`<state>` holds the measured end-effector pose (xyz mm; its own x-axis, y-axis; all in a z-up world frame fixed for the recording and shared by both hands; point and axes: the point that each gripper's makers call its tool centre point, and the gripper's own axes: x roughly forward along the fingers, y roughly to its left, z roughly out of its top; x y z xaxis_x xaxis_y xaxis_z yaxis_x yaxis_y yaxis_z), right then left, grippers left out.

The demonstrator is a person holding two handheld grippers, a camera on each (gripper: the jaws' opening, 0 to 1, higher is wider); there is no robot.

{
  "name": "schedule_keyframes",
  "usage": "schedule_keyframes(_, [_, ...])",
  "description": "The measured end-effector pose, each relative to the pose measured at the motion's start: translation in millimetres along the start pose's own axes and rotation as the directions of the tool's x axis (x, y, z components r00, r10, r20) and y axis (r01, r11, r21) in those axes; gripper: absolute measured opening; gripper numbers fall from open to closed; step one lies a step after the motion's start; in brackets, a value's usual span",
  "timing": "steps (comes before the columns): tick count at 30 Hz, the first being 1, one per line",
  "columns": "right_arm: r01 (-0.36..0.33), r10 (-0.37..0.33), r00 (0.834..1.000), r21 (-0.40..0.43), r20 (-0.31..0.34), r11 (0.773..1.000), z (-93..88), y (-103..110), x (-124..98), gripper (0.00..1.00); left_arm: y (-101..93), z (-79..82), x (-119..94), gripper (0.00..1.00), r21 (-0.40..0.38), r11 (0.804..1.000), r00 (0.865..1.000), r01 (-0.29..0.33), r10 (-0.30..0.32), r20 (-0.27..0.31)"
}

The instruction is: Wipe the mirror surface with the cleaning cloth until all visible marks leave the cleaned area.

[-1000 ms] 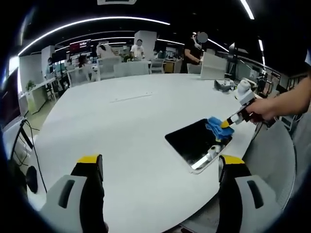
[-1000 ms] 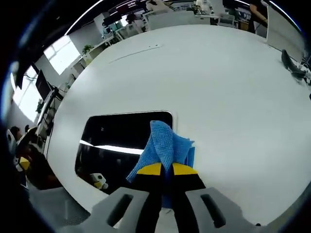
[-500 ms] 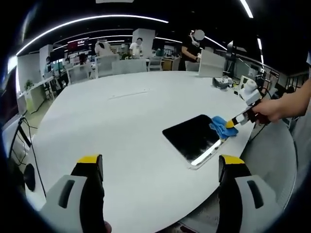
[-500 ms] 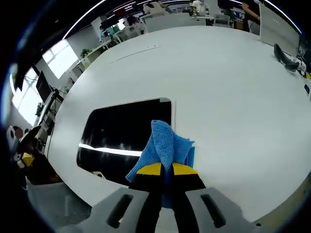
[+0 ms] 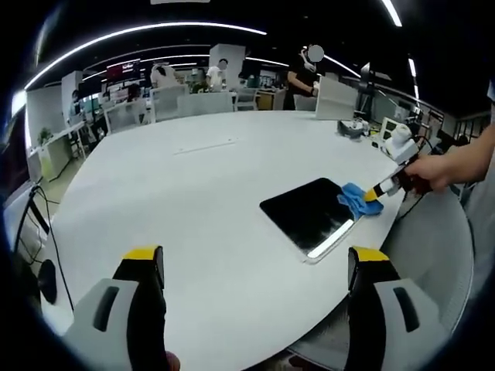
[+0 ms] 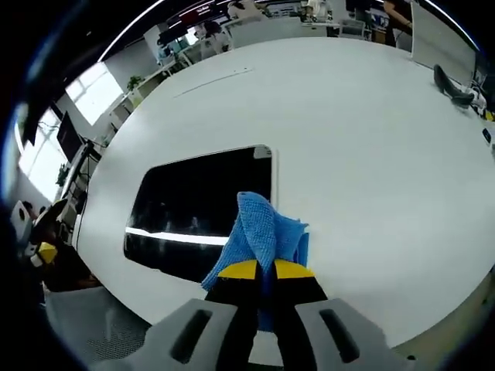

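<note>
Right tool (image 6: 259, 270) has jaws pressed together, pinching the blue cloth (image 6: 264, 232). The cloth bunches up ahead of the yellow tips. Seen from the left gripper view, the right tool (image 5: 377, 191) comes in from the right, held by a hand (image 5: 424, 171), with the cloth (image 5: 356, 201) at the mirror's far-right edge.

Left tool (image 5: 255, 267) has jaws spread wide, holds nothing, and hangs over bare bench well away from the mirror.

Mirror (image 6: 203, 203) lies flat on the white round bench (image 6: 348, 139), close to the bench's near edge. It's a dark rectangular slab showing a bright streak of ceiling-light reflection. In the left gripper view the mirror (image 5: 305, 216) sits right of centre on the bench (image 5: 193, 201). Can't tell any marks on the glass at this resolution.

Step in hand, my read: wiping underway, cloth at one side edge of the mirror, roughly overlapping its border. Can't tell for sure if the cloth is pressed on the glass or just off it.

Next move likely calls for dragging the cloth back across the dark surface with light downward pressure, covering the unreached far side. Keep the pinch firm so the cloth doesn't slip. The mirror is near the bench rim, so a hard sideways push could slide it off.

Background: people and desks far off.
</note>
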<state>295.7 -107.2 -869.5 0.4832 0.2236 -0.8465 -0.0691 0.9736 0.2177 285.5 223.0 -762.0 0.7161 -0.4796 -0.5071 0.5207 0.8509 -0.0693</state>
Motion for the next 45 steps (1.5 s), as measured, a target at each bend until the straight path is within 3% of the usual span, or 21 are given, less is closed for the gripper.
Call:
schedule_keyframes(4, [0.004, -0.004, 1.0, -0.023, 0.001, 1.0, -0.1, -0.4, -0.5, 0.0, -0.3, 3.0, 1.3, 0.99, 0.001, 1.0, 1.0, 0.003, -0.003, 0.007])
schedule_keyframes(10, [-0.001, 0.001, 1.0, 0.006, 0.008, 1.0, 1.5, 3.8, -2.0, 0.0, -1.8, 6.6, 1.4, 0.99, 0.01, 1.0, 1.0, 0.01, -0.01, 0.008])
schedule_keyframes(45, [-0.065, 0.064, 0.998, -0.041, -0.028, 0.997, 3.8, 79.9, 18.6, 0.0, 3.2, 3.5, 2.0, 0.99, -0.008, 1.0, 1.0, 0.003, -0.003, 0.013])
